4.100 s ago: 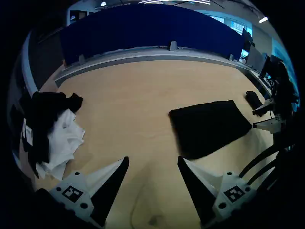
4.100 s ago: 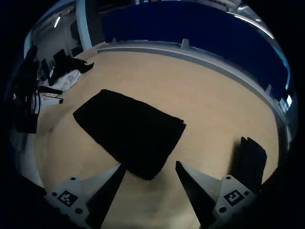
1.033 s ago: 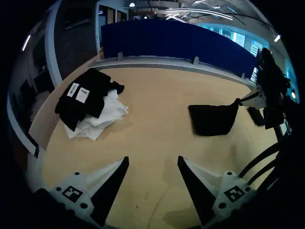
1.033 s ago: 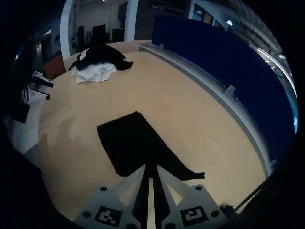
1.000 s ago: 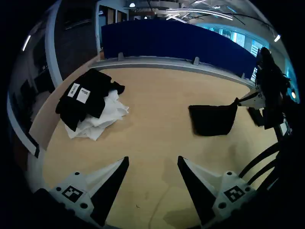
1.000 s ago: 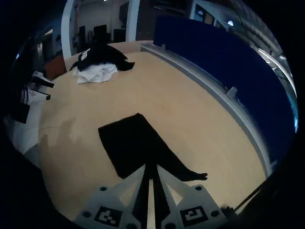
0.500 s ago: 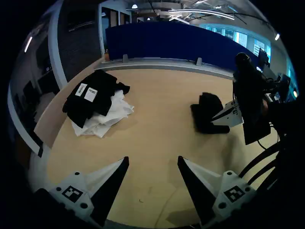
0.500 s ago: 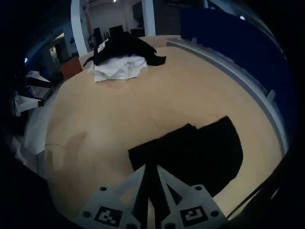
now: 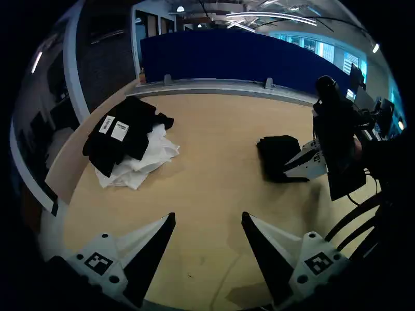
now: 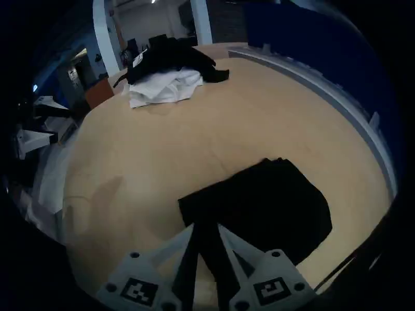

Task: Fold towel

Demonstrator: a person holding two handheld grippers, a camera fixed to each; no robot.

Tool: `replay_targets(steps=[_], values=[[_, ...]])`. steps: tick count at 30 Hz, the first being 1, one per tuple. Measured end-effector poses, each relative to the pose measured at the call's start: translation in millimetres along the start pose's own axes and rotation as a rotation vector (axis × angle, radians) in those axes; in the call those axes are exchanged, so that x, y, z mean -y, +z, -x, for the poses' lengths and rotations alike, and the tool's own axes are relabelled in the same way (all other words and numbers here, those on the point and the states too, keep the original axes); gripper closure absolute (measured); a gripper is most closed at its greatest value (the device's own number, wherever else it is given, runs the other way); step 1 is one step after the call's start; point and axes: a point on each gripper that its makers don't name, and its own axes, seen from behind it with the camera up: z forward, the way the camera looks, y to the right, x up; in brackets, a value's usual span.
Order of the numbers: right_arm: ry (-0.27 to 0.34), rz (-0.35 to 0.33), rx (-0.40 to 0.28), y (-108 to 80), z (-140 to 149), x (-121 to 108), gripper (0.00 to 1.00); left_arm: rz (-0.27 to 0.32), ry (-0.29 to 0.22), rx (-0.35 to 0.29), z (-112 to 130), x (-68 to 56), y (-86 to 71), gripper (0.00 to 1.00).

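Black cloth towel (image 10: 270,207), folded into a thick bundle, lower right of the right gripper view on the pale wooden tabletop (image 10: 171,140); right gripper (image 10: 206,236) clenched on its near edge, left gripper (image 9: 207,233) spread wide, grasping nothing, low in the left gripper view. Handling, as judged: lay the held edge square on the layer beneath, press flat, then let go. Containers: none in use; heap of black and white garments (image 9: 129,145) lies loose, upper left.

A pale wooden table (image 9: 218,124) carries a folded black towel (image 9: 275,154) right of centre and a heap of black and white cloths (image 9: 132,147) at left.
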Motion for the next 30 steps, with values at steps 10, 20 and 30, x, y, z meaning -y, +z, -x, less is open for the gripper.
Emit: replay_targets(steps=[10,20,30], values=[[-0.016,0.010,-0.038,-18.4,-1,-2,0.06,-0.009,0.004,0.001,0,1.8,2.0,0.05],[0.014,0.065,-0.071,-40.0,2,-15,0.00,-0.007,-0.002,0.000,-1,0.0,2.3,0.05],[0.046,0.122,-0.045,-56.5,32,-27,0.00,-0.001,0.004,-0.003,-2,-3.7,2.2,0.05]])
